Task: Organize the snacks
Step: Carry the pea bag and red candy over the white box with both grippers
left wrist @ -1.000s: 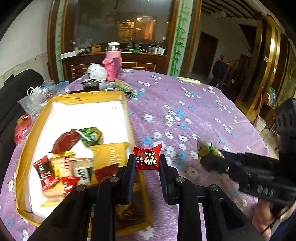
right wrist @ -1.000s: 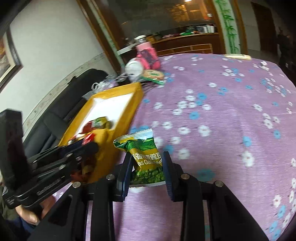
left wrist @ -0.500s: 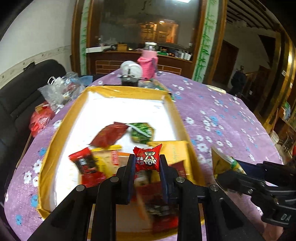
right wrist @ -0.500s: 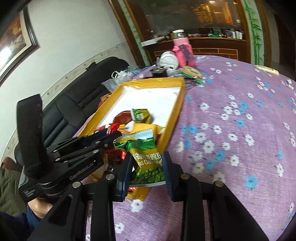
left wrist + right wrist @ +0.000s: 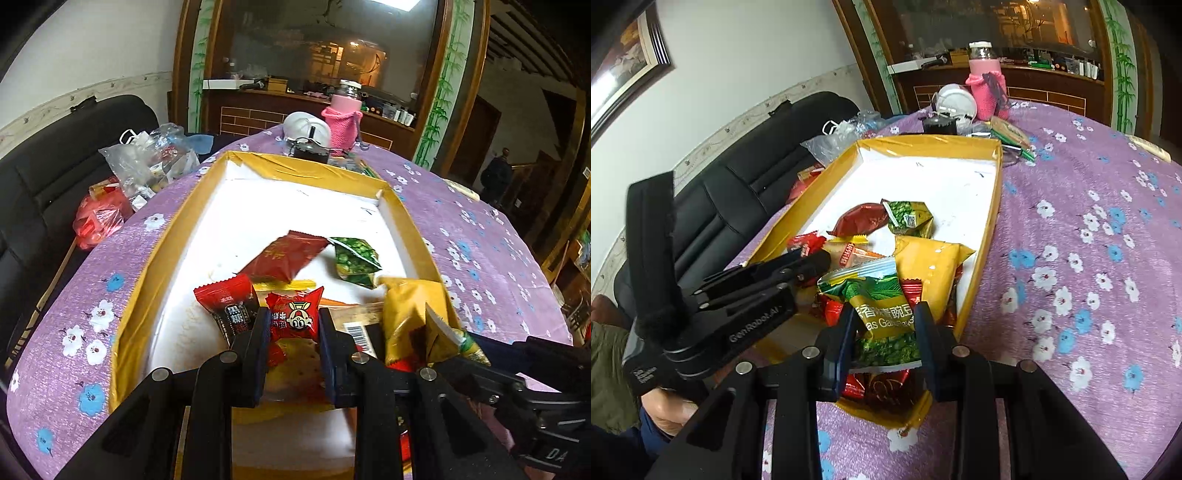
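Most snacks already lie in the box [image 5: 162, 258]. A red packet [image 5: 293, 319] is pinched in the left fingers [image 5: 260, 332], a pea bag [image 5: 886, 317] in the right fingers [image 5: 925, 328], both above the box, release pending.

My left gripper [image 5: 293, 325] tilts downward, its fingers [image 5: 258, 332] pressed on a small red packet [image 5: 293, 319]. My right gripper [image 5: 886, 325] tilts down beside it, fingers [image 5: 846, 328] clamped on a green pea bag [image 5: 882, 314]. My left hand [image 5: 670, 410] grips its handle.
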The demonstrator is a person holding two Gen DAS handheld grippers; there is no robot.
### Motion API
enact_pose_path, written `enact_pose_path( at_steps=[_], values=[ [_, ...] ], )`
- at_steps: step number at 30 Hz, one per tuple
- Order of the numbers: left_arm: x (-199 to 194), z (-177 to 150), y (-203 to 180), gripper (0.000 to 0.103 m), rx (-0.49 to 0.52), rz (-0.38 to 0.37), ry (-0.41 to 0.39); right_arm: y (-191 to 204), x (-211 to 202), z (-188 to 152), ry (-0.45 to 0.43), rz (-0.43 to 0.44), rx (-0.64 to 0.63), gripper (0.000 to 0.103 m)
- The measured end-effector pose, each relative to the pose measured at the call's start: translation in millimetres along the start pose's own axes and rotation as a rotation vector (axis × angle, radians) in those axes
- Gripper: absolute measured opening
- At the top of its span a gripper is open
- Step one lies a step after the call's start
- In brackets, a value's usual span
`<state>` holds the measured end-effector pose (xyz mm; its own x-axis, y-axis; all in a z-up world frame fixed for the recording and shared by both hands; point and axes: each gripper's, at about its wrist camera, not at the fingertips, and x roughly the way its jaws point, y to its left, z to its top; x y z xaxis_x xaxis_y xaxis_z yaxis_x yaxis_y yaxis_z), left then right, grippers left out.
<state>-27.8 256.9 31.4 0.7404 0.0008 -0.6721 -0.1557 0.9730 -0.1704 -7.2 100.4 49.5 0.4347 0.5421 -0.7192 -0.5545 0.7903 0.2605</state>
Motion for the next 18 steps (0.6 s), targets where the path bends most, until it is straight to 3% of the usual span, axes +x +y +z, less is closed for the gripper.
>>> enact_pose_path(
  at_steps=[6, 18],
  values=[
    [13, -2, 4, 0.026, -0.006, 0.016, 0.029, -2, 10, 9, -0.013, -0.018, 0.007, 0.031],
    [14, 1, 6, 0.026, -0.041, -0.021, 0.021, -7, 32, 14, -0.083, -0.009, 0.028, 0.031]
  ],
)
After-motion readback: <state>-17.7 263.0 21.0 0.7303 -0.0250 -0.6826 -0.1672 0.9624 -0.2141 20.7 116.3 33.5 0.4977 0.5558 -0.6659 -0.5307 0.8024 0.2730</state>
